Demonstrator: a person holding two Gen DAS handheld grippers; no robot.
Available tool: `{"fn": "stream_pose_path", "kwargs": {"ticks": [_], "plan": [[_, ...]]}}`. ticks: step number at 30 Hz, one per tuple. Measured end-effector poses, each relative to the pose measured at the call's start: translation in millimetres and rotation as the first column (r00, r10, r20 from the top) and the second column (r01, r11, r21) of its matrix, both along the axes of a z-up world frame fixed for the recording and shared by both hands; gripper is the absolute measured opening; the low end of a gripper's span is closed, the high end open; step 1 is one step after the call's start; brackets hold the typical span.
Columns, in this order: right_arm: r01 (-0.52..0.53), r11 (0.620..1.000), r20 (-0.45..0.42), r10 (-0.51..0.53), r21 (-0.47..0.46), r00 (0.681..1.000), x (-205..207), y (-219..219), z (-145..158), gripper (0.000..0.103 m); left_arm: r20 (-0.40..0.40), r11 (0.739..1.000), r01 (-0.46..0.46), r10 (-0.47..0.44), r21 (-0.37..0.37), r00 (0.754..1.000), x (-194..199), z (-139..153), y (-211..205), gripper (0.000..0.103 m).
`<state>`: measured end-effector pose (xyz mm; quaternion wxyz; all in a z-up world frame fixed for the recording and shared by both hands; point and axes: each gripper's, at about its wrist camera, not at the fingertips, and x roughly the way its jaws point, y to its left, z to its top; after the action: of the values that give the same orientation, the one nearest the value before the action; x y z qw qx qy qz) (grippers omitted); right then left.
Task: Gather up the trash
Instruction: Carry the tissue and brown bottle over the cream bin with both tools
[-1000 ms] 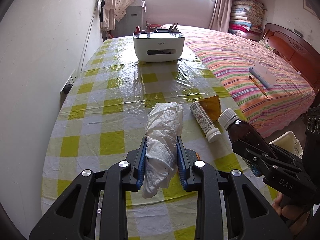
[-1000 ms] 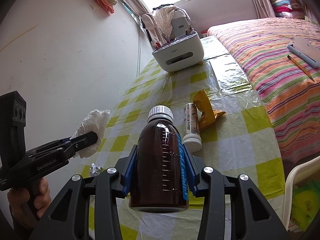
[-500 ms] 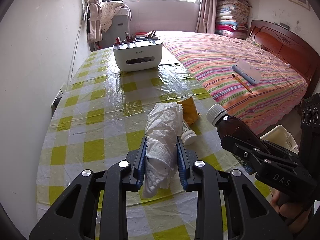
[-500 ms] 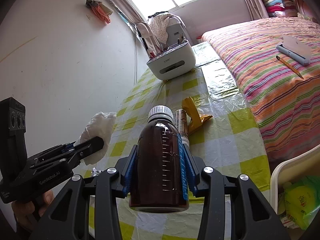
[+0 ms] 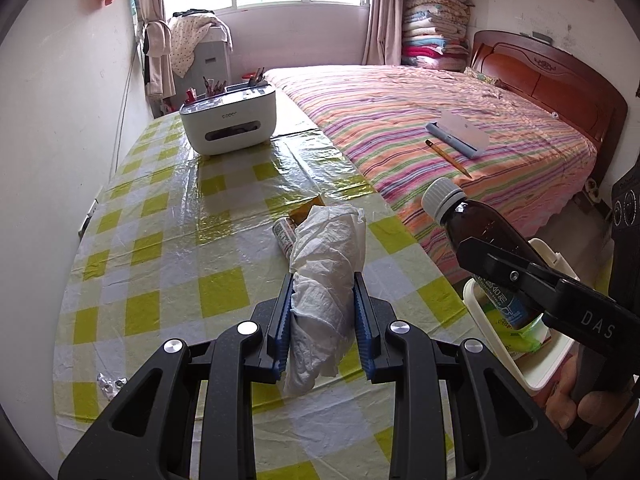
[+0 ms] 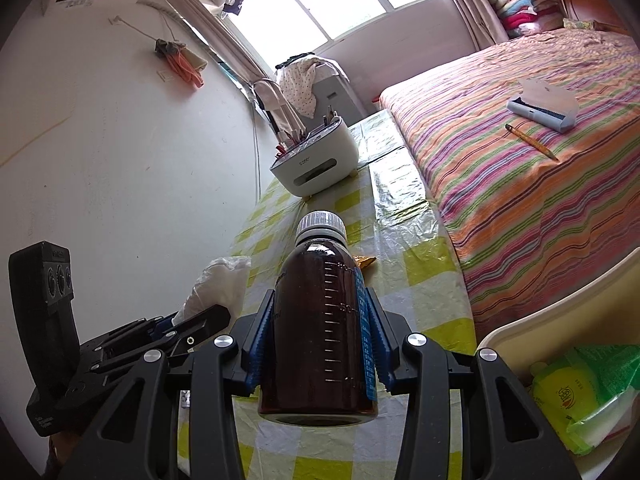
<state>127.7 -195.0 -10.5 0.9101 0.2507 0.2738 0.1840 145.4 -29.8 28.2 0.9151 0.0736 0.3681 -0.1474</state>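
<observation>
My left gripper point(image 5: 322, 280) is shut on a crumpled white tissue point(image 5: 328, 264), held above the table with the yellow-checked cloth point(image 5: 168, 248). My right gripper point(image 6: 320, 300) is shut on a brown medicine bottle point(image 6: 320, 332) with a grey cap, raised beside the table's right edge. The same bottle point(image 5: 480, 228) shows at the right in the left wrist view, above a cream bin point(image 5: 532, 364). The tissue point(image 6: 218, 288) and the left gripper point(image 6: 208, 316) show at lower left in the right wrist view. A small white tube point(image 5: 285, 236) and a yellow wrapper point(image 5: 306, 209) lie on the table behind the tissue.
A white organizer box point(image 5: 229, 124) with pens stands at the table's far end. A striped bed point(image 5: 440, 128) with a pencil and a blue case runs along the right. The cream bin point(image 6: 560, 328) holds green and yellow packets. A foil scrap point(image 5: 109, 382) lies near the table's front left.
Both grippers have moved to the right along the table with their loads still held. The bin has come into view beside and below the bottle.
</observation>
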Motion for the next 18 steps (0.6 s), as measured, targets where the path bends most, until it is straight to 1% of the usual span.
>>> {"fn": "stream_pose_path", "kwargs": {"ticks": [8,18], "plan": [[0.052,0.998,0.006,-0.052,0.020,0.999,-12,-29,-1,0.041,0.008,0.998,0.059,-0.059,0.007,0.998,-8,-3,-31,0.027],[0.132,0.990,0.019,-0.133,0.039,0.991,-30,-63,-1,0.041,0.009,0.992,0.122,-0.123,0.011,0.992,-20,-7,-60,0.027]]}}
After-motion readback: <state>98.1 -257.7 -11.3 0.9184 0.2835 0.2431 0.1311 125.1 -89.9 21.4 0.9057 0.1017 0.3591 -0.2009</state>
